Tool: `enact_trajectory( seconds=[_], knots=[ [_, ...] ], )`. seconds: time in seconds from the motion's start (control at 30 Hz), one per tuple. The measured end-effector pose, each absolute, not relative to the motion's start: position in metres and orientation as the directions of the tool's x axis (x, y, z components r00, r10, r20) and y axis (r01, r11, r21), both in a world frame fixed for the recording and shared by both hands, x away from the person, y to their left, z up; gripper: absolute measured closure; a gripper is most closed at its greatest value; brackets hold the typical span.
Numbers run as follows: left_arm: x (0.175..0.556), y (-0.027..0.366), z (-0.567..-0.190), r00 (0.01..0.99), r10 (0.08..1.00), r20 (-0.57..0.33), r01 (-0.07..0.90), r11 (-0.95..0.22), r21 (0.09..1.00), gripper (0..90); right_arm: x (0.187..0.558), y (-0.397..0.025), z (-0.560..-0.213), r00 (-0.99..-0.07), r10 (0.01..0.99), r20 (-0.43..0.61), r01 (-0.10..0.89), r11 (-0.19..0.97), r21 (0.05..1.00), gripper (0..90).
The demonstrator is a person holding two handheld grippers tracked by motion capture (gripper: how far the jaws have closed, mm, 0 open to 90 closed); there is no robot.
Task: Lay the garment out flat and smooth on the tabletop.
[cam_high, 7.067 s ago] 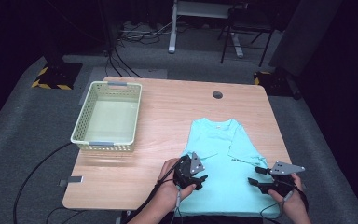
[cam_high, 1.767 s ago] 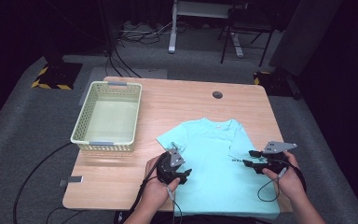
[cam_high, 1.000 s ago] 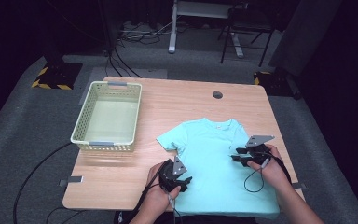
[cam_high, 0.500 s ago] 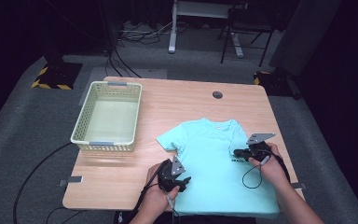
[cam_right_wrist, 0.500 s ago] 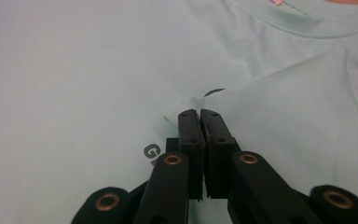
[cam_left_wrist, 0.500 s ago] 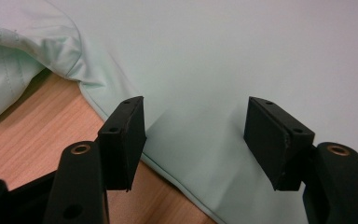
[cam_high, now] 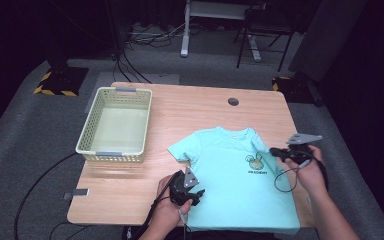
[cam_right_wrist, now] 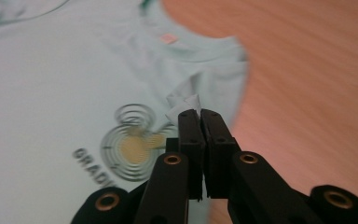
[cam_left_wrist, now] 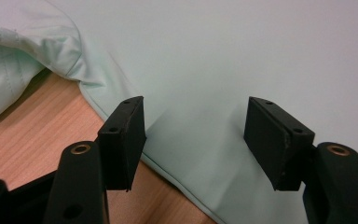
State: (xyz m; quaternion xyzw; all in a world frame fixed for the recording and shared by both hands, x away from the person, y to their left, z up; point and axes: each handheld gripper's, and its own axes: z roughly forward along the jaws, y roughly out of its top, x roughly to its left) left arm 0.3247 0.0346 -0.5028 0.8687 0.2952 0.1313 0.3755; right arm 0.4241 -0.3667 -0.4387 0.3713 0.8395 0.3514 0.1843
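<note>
T-shirt [cam_high: 240, 180], pale mint, is spread front-up on the wooden surface [cam_high: 190, 115], well to the right of the basket [cam_high: 115, 125]. A pinch of cloth at the shirt's right sleeve is clamped in the right claw [cam_right_wrist: 199, 114], its jaws pressed together on the fold. The left claw [cam_left_wrist: 193, 135] is held wide apart over the shirt's left hem edge, nothing gripped. Folding looks barely begun: the left sleeve is seen bunched under, the body is not yet folded, the basket is empty. On the chest a round printed emblem is seen, with lettering beginning "GRAD"; the rest cannot be read.
</note>
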Motion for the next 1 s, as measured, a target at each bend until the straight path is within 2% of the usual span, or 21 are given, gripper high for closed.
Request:
enact_trajectory(
  seconds=[0.1, 0.13, 0.2, 0.23, 0.5, 0.7, 0.83, 1.0],
  knots=[
    [0.325, 0.035, -0.503, 0.791, 0.611, 0.007, 0.414, -0.544, 0.730, 38.7, 0.422, -0.405, -0.431, -0.485, 0.873, -0.057, 0.546, 0.353, 0.760, 84.5],
    [0.325, 0.035, -0.503, 0.791, 0.612, 0.006, 0.414, -0.544, 0.730, 38.7, 0.419, -0.414, -0.431, -0.443, 0.894, -0.061, 0.557, 0.328, 0.763, 79.7],
    [0.325, 0.035, -0.503, 0.791, 0.612, 0.004, 0.417, -0.543, 0.729, 38.6, 0.412, -0.423, -0.434, -0.389, 0.919, -0.064, 0.568, 0.294, 0.769, 62.4],
    [0.325, 0.035, -0.503, 0.791, 0.612, 0.003, 0.417, -0.542, 0.730, 38.6, 0.409, -0.425, -0.435, -0.384, 0.921, -0.063, 0.565, 0.288, 0.773, 60.7],
    [0.324, 0.030, -0.503, 0.790, 0.613, 0.025, 0.405, -0.551, 0.730, 33.5, 0.385, -0.412, -0.432, -0.528, 0.849, -0.016, 0.500, 0.327, 0.802, 53.5],
    [0.326, 0.026, -0.501, 0.786, 0.618, 0.016, 0.404, -0.533, 0.743, 30.9, 0.372, -0.391, -0.440, -0.667, 0.744, -0.032, 0.463, 0.448, 0.765, 47.8],
    [0.328, 0.021, -0.499, 0.791, 0.612, 0.016, 0.397, -0.533, 0.747, 30.9, 0.365, -0.383, -0.449, -0.698, 0.715, -0.033, 0.465, 0.489, 0.738, 45.2],
    [0.334, 0.017, -0.501, 0.795, 0.606, -0.030, 0.418, -0.511, 0.751, 30.8, 0.358, -0.375, -0.461, -0.722, 0.692, -0.015, 0.476, 0.512, 0.715, 43.8]
  ],
)
